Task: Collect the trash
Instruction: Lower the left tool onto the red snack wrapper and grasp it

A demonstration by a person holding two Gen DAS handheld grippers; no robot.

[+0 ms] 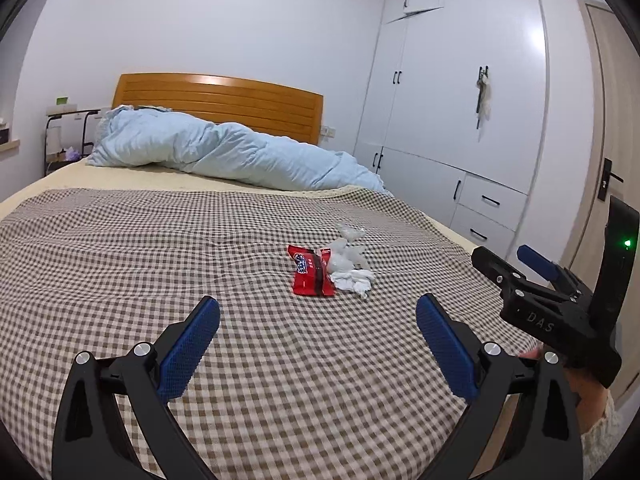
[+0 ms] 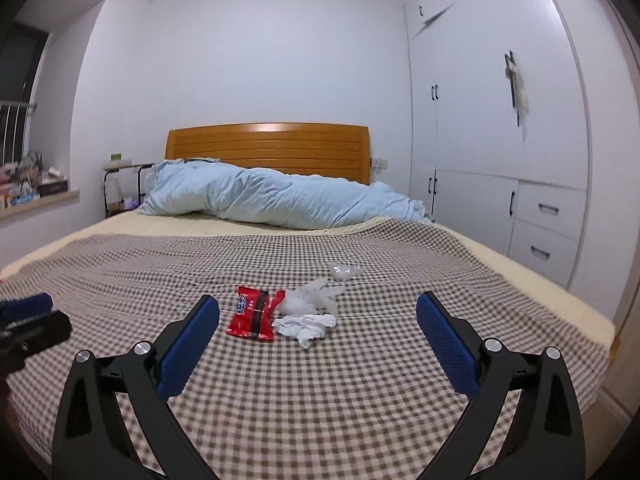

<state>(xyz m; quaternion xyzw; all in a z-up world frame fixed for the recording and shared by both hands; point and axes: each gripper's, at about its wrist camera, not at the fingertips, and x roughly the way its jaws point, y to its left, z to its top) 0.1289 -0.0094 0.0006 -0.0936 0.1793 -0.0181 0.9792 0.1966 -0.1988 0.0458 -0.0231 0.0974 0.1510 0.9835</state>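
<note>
Blue-padded fingers fill the bottom of the left wrist view: the left tool hangs spread wide over the checked blanket, nothing between its pads. Same story on the right tool, jaws wide apart and empty, hovering low above the bed. From the left camera the right tool shows at the right edge, a hand wrapped round its grip.

Out ahead, mid-bed, lies the trash in a tight cluster. Red snack wrapper flat on the blanket, long axis running away from the cameras toward the headboard, tilted slightly, its torn far end toward the right. Touching its right side is a crumpled white tissue, with a clear plastic bag bunched just behind it. A second scrap of clear plastic sits just beyond, slightly apart. Farther back, a pale blue duvet sprawls across the bed below the headboard.
</note>
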